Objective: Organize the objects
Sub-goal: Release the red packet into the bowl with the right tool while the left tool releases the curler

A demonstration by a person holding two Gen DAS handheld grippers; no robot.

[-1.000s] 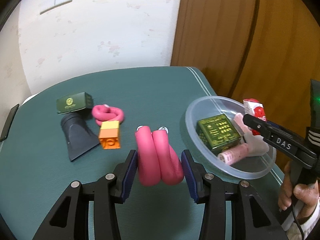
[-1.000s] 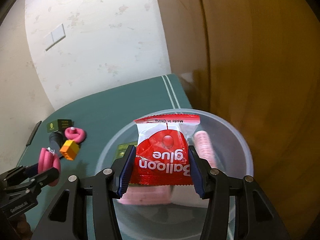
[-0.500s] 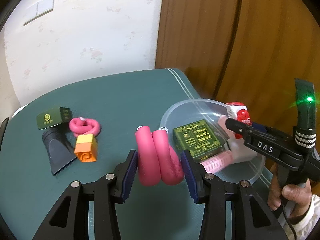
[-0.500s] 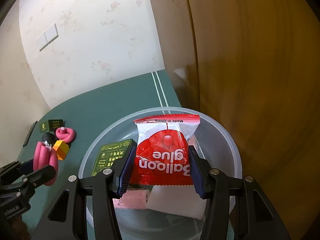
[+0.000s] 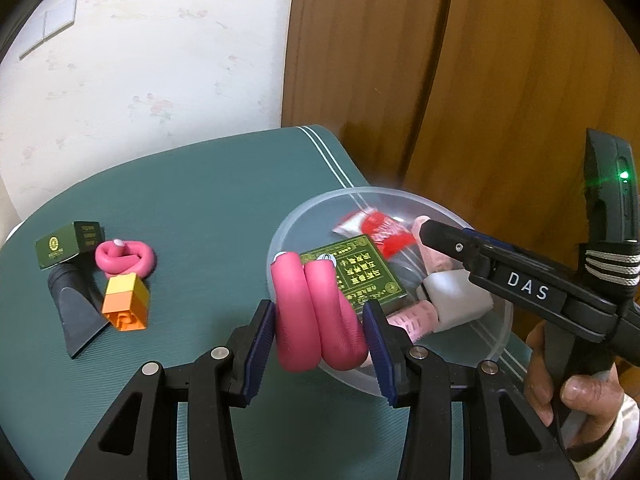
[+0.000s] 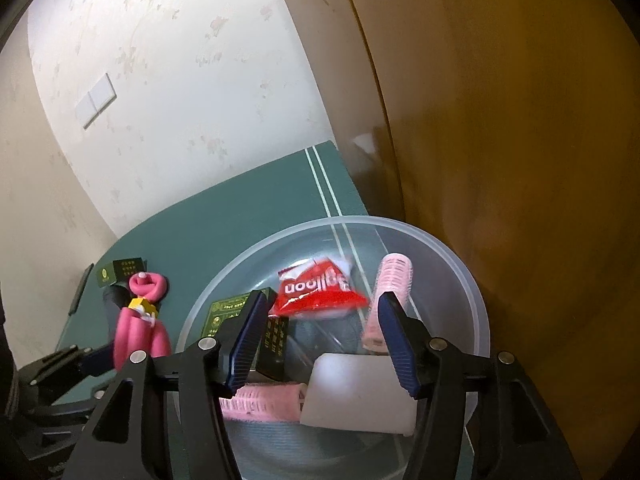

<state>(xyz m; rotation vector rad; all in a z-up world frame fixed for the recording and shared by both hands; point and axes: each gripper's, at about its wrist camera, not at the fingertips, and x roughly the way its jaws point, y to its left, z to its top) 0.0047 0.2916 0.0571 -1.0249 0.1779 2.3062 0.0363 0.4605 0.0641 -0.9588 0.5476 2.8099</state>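
In the bowl (image 6: 478, 312) lie a packet (image 6: 320, 290), a box (image 5: 356, 276) and two rollers (image 6: 390, 292).

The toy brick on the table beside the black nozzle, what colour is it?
The toy brick is two-tone: yellow on one half, orange on the other. The left wrist view shows it best.

The red glue packet (image 6: 320, 290) is motion-blurred, its lettering only partly readable. The left gripper (image 5: 320, 330) hides the near rim of the clear bowl (image 5: 288, 224) behind its folded pink foam roller (image 5: 316, 316). The black nozzle (image 6: 116, 296) is mostly hidden in the right wrist view. The person's hand (image 5: 568, 376) is cut off at the right edge.
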